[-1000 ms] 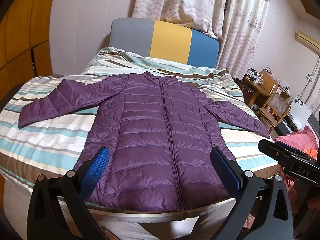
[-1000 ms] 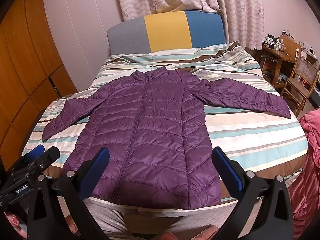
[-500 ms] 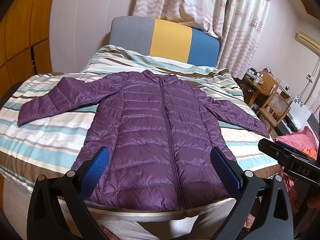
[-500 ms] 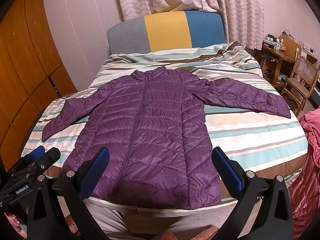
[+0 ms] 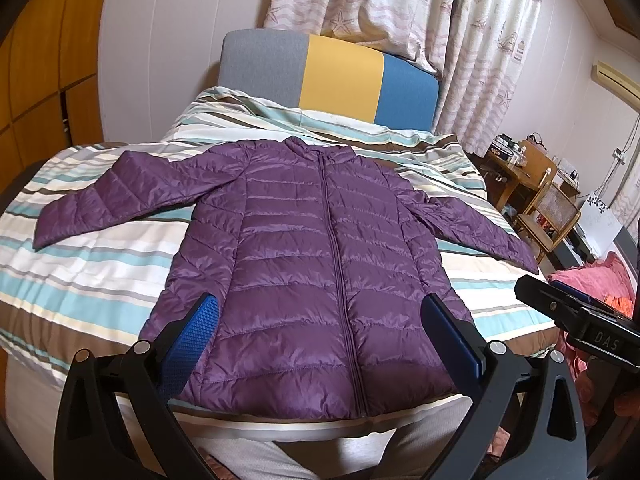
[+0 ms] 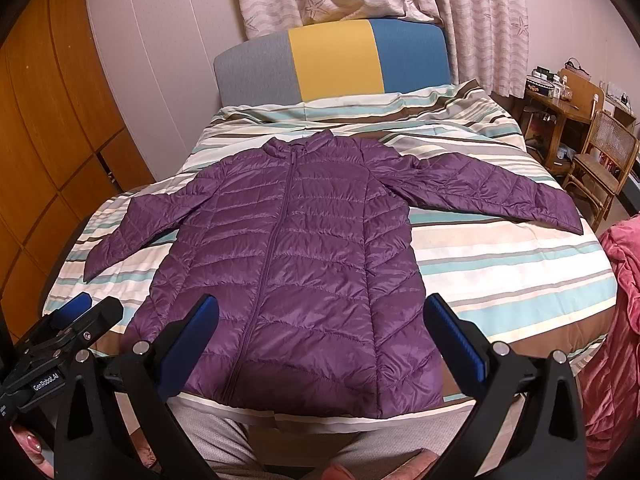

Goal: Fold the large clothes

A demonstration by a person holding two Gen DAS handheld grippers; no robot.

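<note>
A purple quilted puffer jacket (image 5: 320, 264) (image 6: 296, 264) lies flat and zipped on the striped bed (image 5: 80, 280) (image 6: 500, 280), both sleeves spread outward, collar toward the headboard. My left gripper (image 5: 320, 320) hovers open above the jacket's hem, nothing between its blue pads. My right gripper (image 6: 320, 320) is likewise open over the hem. Each gripper shows in the other's view: the right gripper (image 5: 576, 320) at the right edge, the left gripper (image 6: 76, 316) at the lower left. Neither touches the jacket.
A grey, yellow and blue headboard (image 5: 332, 76) backs the bed, with curtains (image 5: 400, 12) behind. Wooden cabinets (image 6: 48, 160) line the left wall. A wooden desk and chair (image 6: 592, 148) stand on the right. Pink fabric (image 6: 616, 312) lies beside the bed's right edge.
The left wrist view has shifted slightly, so the jacket sits a little higher and rightward in frame. The right gripper and the jacket itself have not moved.
</note>
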